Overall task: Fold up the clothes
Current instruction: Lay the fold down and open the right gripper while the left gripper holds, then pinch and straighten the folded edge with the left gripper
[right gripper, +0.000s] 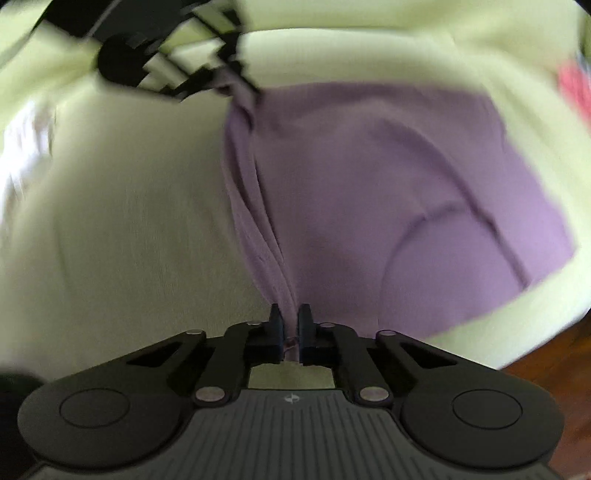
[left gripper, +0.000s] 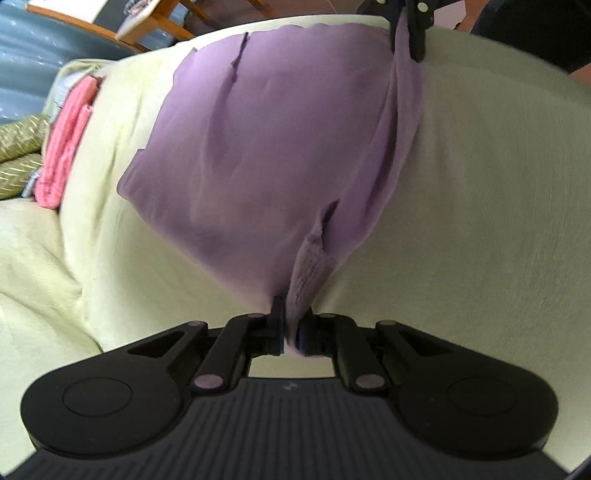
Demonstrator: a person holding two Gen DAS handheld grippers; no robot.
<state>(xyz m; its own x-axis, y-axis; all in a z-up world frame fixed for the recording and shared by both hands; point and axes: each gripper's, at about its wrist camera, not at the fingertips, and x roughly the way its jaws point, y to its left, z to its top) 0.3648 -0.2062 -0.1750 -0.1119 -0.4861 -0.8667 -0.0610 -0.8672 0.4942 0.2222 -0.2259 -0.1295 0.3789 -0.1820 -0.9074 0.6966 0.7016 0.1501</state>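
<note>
A purple garment (left gripper: 266,147) lies spread on a pale yellow-green sheet (left gripper: 480,221). My left gripper (left gripper: 291,321) is shut on a bunched hem at the near end of its right edge. At the far end of that same edge, my right gripper (left gripper: 413,33) pinches the cloth. In the right wrist view, my right gripper (right gripper: 290,325) is shut on a fold of the purple garment (right gripper: 388,184), and my left gripper (right gripper: 236,85) holds the far corner at the upper left. The edge between the two grippers is lifted into a ridge.
A pink folded cloth (left gripper: 66,147) lies at the sheet's left edge, beside an olive patterned cushion (left gripper: 18,158). Wooden chair legs (left gripper: 162,22) stand beyond the bed. A dark wooden floor (right gripper: 554,369) shows at the lower right of the right wrist view.
</note>
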